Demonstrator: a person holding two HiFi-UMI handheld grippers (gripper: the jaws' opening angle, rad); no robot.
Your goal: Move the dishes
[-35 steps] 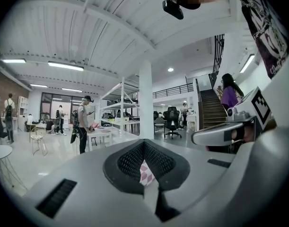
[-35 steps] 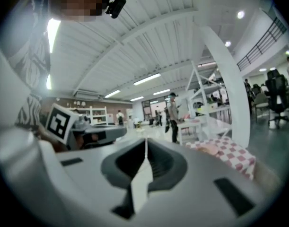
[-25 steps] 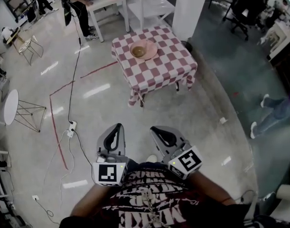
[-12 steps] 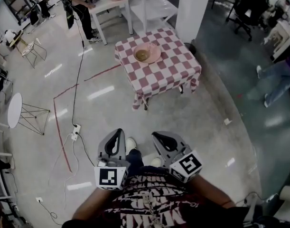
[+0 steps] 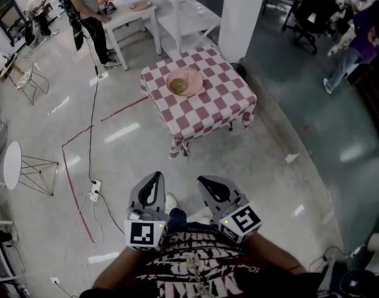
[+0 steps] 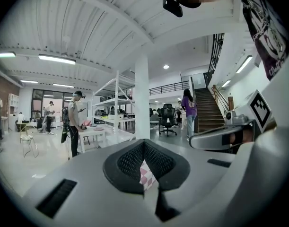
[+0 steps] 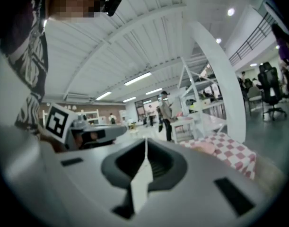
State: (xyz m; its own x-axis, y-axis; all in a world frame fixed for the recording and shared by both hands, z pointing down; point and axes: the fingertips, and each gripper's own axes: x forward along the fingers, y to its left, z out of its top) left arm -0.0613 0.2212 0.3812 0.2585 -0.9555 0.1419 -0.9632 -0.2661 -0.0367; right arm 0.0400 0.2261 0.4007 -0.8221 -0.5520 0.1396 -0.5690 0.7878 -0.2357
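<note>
Polished grey floor [image 5: 257,160] spreads out from under you, and nearest of all are your two tools, held low in front of your chest and aimed forward; your left claw [image 5: 154,180] is pressed together with nothing in it, and your right claw [image 5: 209,184] is the same, closed and empty; in the left gripper view only a far sliver of checked cloth shows past the closed tips. Just left of you a power strip [image 5: 94,183] lies on the floor with a black cable [image 5: 93,117] running away from it, beside a red tape line [image 5: 70,166]; mind both as you walk.

A wide stretch of bare floor separates you from the checked worktop [image 5: 208,107], which stands turned corner-on to you, next to a white pillar [image 5: 242,14]; the dishes sit toward its far left part: a pink plate [image 5: 193,79] lying flat, and a brownish bowl [image 5: 177,84] resting on the plate's left half, upright with its mouth facing up. Both are round, so neither has a long axis or a preferred side; any rim is as good as another, and the near rim looks the easiest.

By my reading nothing of the task is done yet; the dishes are untouched and well apart from you; the whole approach, the grasp and the carry are left. Farther off, a white worktop [image 5: 130,17] holds another pink dish [image 5: 139,5], with a person [image 5: 84,5] standing at it.
</note>
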